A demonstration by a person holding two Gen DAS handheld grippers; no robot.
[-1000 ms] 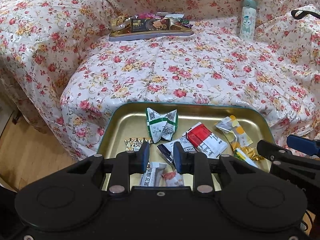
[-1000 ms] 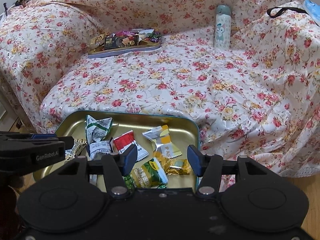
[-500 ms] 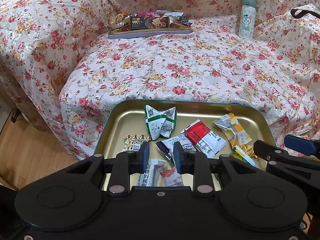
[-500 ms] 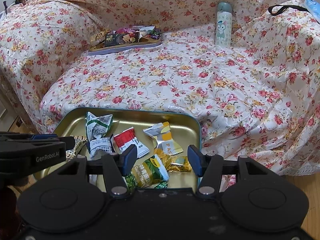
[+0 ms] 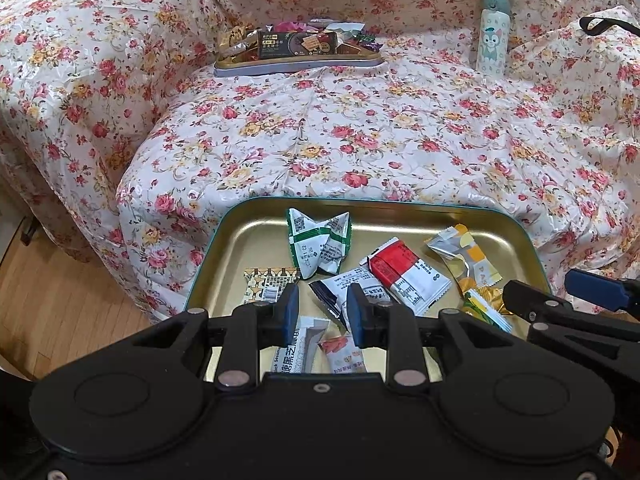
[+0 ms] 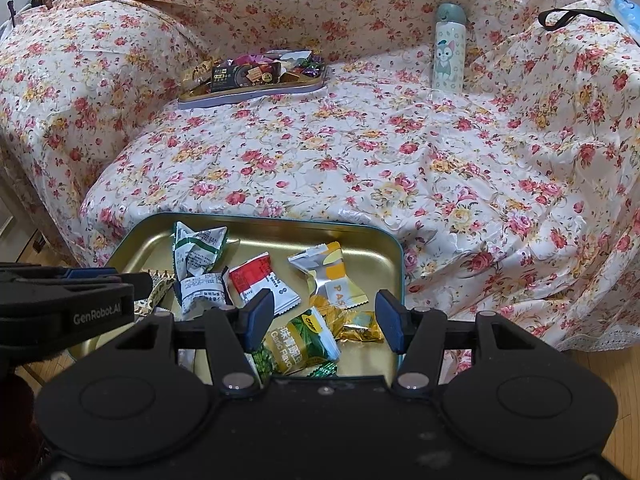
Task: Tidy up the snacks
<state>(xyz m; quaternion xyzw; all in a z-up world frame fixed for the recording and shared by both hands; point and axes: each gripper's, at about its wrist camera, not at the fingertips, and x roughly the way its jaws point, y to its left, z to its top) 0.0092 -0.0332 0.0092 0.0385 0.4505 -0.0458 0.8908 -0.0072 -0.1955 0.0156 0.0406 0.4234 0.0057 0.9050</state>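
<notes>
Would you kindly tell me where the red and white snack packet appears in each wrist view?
Left wrist view: red and white snack packet lies centre-right in the gold tray.
Right wrist view: same packet, centre-left in the tray.
Shared landmark: the cat-print bottle standing on the floral cover.

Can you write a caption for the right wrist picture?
Right gripper open above gold tray of wrapped snacks beside flowery sofa.

even, soft daylight, no hard shadows; mild glare on the gold tray [image 5: 256, 236] floor and glossy floral cover [image 6: 400, 168]. sharp focus, strong fisheye bending toward edges.
</notes>
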